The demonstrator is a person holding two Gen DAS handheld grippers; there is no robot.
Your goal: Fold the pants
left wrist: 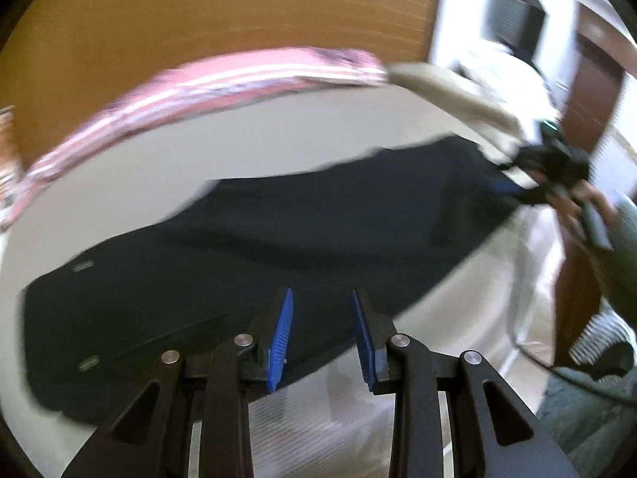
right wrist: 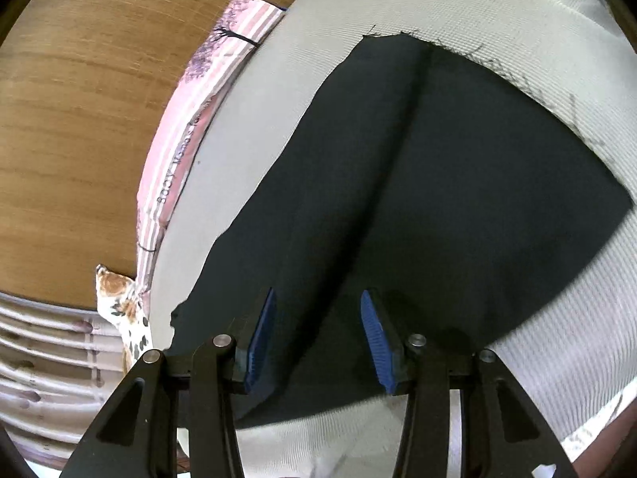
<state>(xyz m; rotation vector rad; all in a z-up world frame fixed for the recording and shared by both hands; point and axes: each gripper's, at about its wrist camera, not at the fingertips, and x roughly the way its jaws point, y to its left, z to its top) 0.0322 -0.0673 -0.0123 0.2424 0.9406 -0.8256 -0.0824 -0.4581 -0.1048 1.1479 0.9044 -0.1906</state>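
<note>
Dark pants (left wrist: pixel 278 231) lie flat and lengthwise on a pale ribbed sheet (left wrist: pixel 191 147). My left gripper (left wrist: pixel 321 298) hovers over their near edge, open, with nothing between its blue pads. At the pants' far end a hand (left wrist: pixel 577 207) holds my right gripper (left wrist: pixel 511 185); the picture is blurred there. In the right wrist view the pants (right wrist: pixel 438 199) fill the middle, with a seam running up them. My right gripper (right wrist: pixel 318 298) stands over them, open, with the cloth below its pads and not pinched.
A pink striped cushion edge (left wrist: pixel 199 87) (right wrist: pixel 179 151) borders the sheet (right wrist: pixel 254 119), with brown wood (left wrist: pixel 199 8) beyond it. A floral cloth (right wrist: pixel 123 298) and a striped fabric (right wrist: pixel 47 350) lie at the left. Crumpled pale bedding (left wrist: pixel 458 87) sits at the far end.
</note>
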